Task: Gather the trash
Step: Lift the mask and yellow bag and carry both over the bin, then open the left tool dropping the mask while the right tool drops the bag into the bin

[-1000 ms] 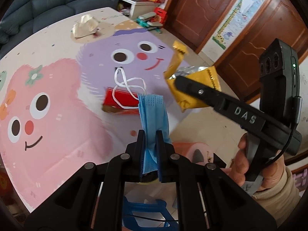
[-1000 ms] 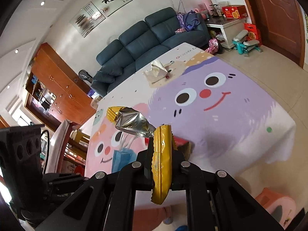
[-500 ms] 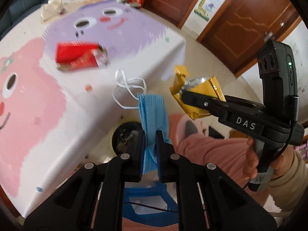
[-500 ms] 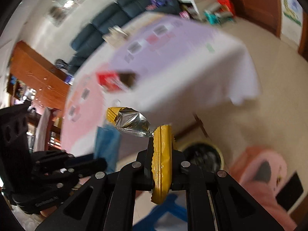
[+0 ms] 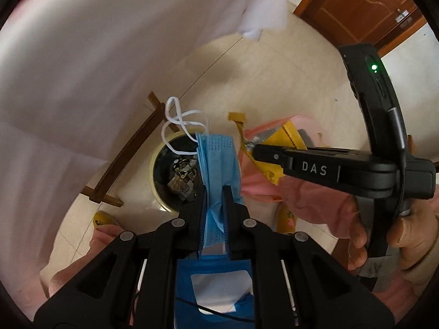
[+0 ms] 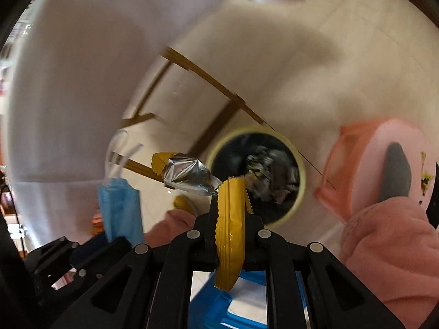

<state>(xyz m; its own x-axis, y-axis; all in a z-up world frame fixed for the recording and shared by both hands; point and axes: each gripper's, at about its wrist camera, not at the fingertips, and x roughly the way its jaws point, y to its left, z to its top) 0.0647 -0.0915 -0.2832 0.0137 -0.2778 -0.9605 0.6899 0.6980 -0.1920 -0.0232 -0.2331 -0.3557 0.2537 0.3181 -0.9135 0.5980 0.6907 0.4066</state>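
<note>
My left gripper [image 5: 214,192] is shut on a blue face mask [image 5: 218,159] whose white ear loops [image 5: 181,126] dangle above a round yellow-rimmed trash bin [image 5: 175,176] on the floor. My right gripper [image 6: 230,205] is shut on a yellow snack wrapper [image 6: 230,227] with a crumpled silver inside [image 6: 189,172], held just above and left of the same bin [image 6: 258,172], which holds several pieces of rubbish. In the left wrist view the right gripper [image 5: 258,152] comes in from the right with the wrapper [image 5: 277,148]. The mask [image 6: 120,208] shows at the left of the right wrist view.
A white tablecloth [image 5: 96,63] hangs over the upper left, with the table's wooden leg frame [image 5: 123,159] beside the bin. A pink plastic stool [image 6: 384,161] stands right of the bin. A blue stool [image 5: 216,282] and pink-clad knees sit below the grippers. Brown wooden doors [image 5: 356,5] are far right.
Both grippers have come down from above the table top to below its edge, over the floor bin. The mask and wrapper stay gripped. The table top is no longer in view.
</note>
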